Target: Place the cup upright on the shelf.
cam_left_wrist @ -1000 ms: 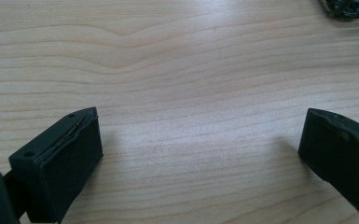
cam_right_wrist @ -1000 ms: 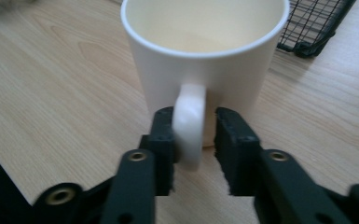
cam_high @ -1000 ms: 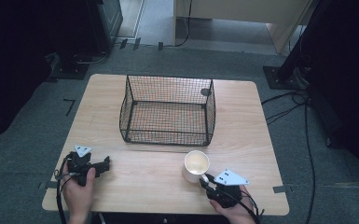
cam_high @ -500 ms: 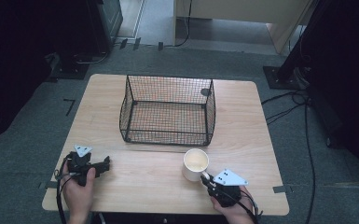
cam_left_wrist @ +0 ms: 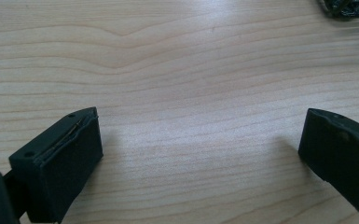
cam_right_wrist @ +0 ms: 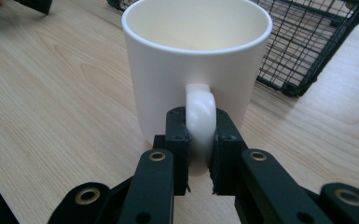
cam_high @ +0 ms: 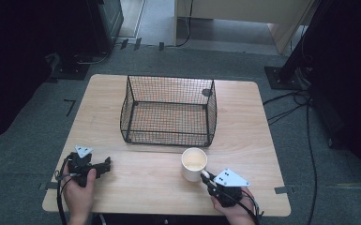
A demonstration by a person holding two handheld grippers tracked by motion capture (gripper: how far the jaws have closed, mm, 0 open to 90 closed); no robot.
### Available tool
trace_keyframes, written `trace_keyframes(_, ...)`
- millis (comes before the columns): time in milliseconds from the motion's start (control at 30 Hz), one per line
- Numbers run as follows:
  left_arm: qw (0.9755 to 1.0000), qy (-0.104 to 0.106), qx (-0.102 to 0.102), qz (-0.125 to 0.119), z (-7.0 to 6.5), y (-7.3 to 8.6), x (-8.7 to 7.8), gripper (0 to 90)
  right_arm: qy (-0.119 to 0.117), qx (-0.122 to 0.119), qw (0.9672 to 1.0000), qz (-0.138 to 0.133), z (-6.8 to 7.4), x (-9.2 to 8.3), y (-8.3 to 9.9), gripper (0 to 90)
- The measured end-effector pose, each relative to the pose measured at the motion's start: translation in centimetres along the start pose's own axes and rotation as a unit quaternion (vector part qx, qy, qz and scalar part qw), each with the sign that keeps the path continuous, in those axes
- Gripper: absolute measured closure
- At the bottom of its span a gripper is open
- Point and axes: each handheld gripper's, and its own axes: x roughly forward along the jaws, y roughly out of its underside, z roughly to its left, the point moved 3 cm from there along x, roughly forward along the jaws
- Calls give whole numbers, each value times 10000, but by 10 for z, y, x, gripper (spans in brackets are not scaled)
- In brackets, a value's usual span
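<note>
A white mug stands upright on the wooden surface, near the front edge and a bit to the right. It sits just in front of a black wire basket, close to the basket's front right corner but not touching it. The inside of the mug looks pale and bare.

The right claw is closed on the mug's handle. Its two black jaws squeeze the handle from both sides, and they have just finished closing. In the high view the right claw comes at the mug from the front right, with a hand behind it.

The left claw is wide open, and only bare wood lies between its jaws. In the high view it rests at the front left of the surface, well apart from the mug.
</note>
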Motion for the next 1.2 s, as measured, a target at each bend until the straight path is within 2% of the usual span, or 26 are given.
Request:
trace_keyframes(533,10000,11,11,1,0,0,0,0,-86,-145,9992,-358,3,-4,-26,808)
trace_keyframes(1200,10000,18,14,-4,0,0,0,0,-176,-223,9970,-720,3,2,-71,807)
